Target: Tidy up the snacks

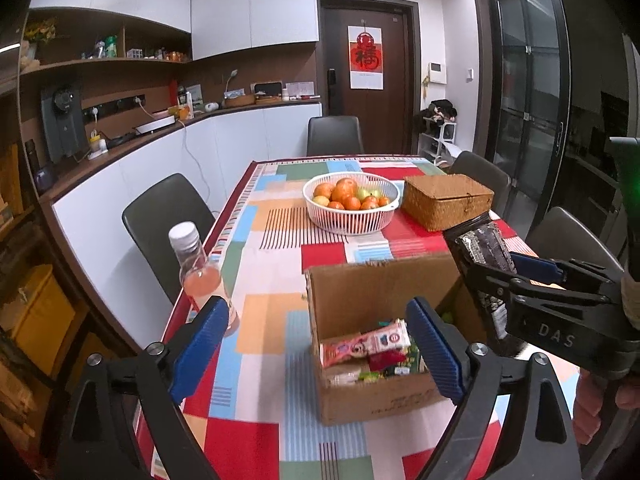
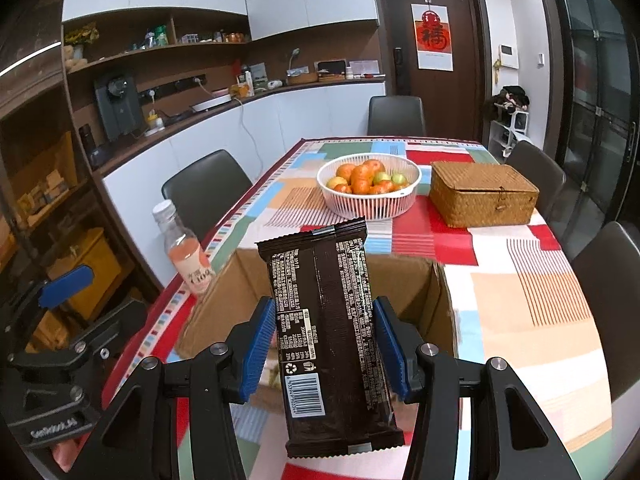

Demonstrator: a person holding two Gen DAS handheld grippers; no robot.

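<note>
An open cardboard box (image 1: 376, 292) stands on the patchwork tablecloth, with several small snack packets (image 1: 366, 346) lying in its bottom. My left gripper (image 1: 320, 354) hovers in front of the box, open and with nothing between its blue pads. My right gripper (image 2: 326, 346) is shut on a dark brown snack bar wrapper (image 2: 326, 320), held upright above the box (image 2: 404, 276). From the left wrist view the right gripper (image 1: 516, 276) and the wrapper (image 1: 486, 246) show at the right, over the box's right side. A bottle of pink drink (image 1: 200, 272) stands left of the box.
A white basket of oranges and green fruit (image 1: 352, 204) and a shut wicker box (image 1: 448, 200) sit farther back on the table (image 1: 260, 360). Dark chairs (image 1: 168, 224) ring the table. The bottle (image 2: 186, 254) is close to the table's left edge.
</note>
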